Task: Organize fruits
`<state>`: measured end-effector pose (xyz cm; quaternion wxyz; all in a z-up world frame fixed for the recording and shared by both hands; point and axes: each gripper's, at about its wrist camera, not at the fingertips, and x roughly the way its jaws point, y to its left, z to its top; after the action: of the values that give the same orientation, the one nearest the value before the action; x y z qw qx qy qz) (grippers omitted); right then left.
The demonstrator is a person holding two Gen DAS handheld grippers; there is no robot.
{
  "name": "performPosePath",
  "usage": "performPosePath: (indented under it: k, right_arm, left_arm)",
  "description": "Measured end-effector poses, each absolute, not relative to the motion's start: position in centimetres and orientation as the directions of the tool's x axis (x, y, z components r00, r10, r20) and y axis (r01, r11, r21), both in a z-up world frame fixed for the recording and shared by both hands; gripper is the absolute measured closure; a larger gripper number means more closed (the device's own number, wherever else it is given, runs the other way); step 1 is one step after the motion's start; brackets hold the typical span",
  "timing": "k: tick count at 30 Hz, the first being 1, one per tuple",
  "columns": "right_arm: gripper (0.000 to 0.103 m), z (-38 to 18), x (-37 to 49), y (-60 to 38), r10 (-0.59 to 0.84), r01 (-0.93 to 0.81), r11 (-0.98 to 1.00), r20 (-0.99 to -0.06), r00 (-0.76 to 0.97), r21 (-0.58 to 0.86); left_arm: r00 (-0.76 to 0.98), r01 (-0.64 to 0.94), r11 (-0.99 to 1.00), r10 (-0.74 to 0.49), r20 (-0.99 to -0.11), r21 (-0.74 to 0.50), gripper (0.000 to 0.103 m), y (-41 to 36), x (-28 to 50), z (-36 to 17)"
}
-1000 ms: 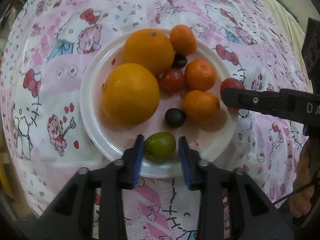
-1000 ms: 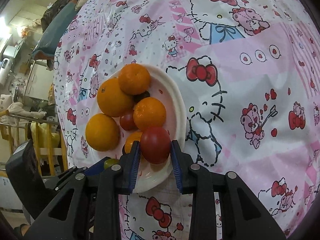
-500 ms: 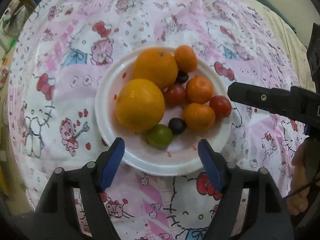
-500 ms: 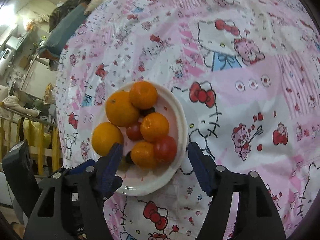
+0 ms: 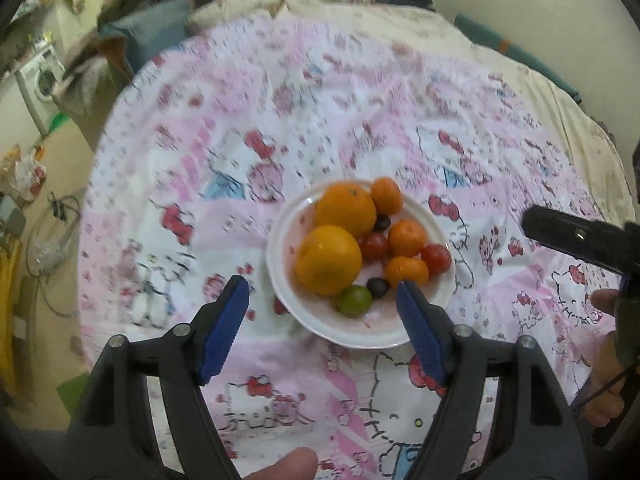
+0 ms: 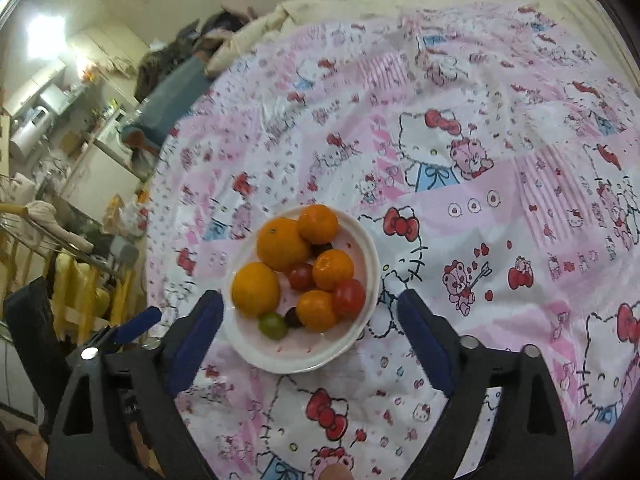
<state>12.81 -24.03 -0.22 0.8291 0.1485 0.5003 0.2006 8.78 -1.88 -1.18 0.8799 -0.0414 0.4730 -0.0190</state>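
Note:
A white plate (image 5: 404, 330) (image 6: 362, 236) on the Hello Kitty cloth holds two big oranges (image 5: 329, 259) (image 6: 256, 289), three mandarins (image 5: 407, 272) (image 6: 317, 310), two red tomatoes (image 5: 436, 258) (image 6: 349, 297), a green fruit (image 5: 353, 300) (image 6: 273, 325) and two dark small fruits (image 5: 377, 287). My left gripper (image 5: 322, 328) is open and empty, above the plate's near edge. My right gripper (image 6: 310, 342) is open and empty, also raised over the plate's near side. One right finger shows in the left wrist view (image 5: 576, 236).
The pink and white cloth (image 5: 280, 120) (image 6: 480, 160) covers a round table. Room clutter, a washing machine (image 5: 40, 80) and a yellow rack (image 6: 80, 292) stand beyond the left edge. Bedding lies at the far side (image 5: 360, 16).
Both grippers let go of their fruit, the green fruit and a red tomato, onto the plate, opened wide, and pulled back and up from the plate.

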Motion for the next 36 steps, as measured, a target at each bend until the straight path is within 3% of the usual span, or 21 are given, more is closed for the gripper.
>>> performPosePath:
  k: [3, 7, 11, 14, 20, 36]
  right_arm:
    - [0.007, 0.7, 11.2, -24.1, 0.479, -0.193, 0.876, -0.752, 0.454, 0.442]
    - [0.007, 0.8, 9.2, -24.4, 0.525, -0.189, 0.846, -0.720, 0.453, 0.498]
    - [0.006, 1.4, 7.0, -24.0, 0.469, -0.202, 0.880, -0.728, 0.499, 0.429]
    - [0.001, 2.2, 5.5, -23.7, 0.437, -0.218, 0.898, -0.711, 0.552, 0.382]
    - [0.000, 3.0, 3.1, -23.3, 0.397, -0.239, 0.917, -0.677, 0.619, 0.319]
    - [0.000, 2.4, 2.7, -21.5, 0.337, -0.253, 0.942, -0.639, 0.692, 0.223]
  left_arm:
    - [0.577, -0.019, 0.995, -0.070, -0.814, -0.100, 0.014, -0.9, 8.0, -0.1]
    - [0.583, -0.016, 0.994, -0.081, -0.809, -0.111, 0.014, 0.0, 6.8, 0.6]
    - [0.595, -0.016, 0.992, -0.089, -0.799, -0.123, 0.004, 0.5, 5.2, 1.1]
    - [0.615, -0.010, 0.993, -0.090, -0.784, -0.121, 0.004, 0.7, 3.9, 1.6]
    - [0.704, -0.047, 0.995, -0.032, -0.710, -0.091, 0.004, 1.5, 1.0, 2.7]
    - [0.726, -0.052, 0.996, -0.011, -0.688, -0.071, 0.000, 0.9, 0.6, 2.2]
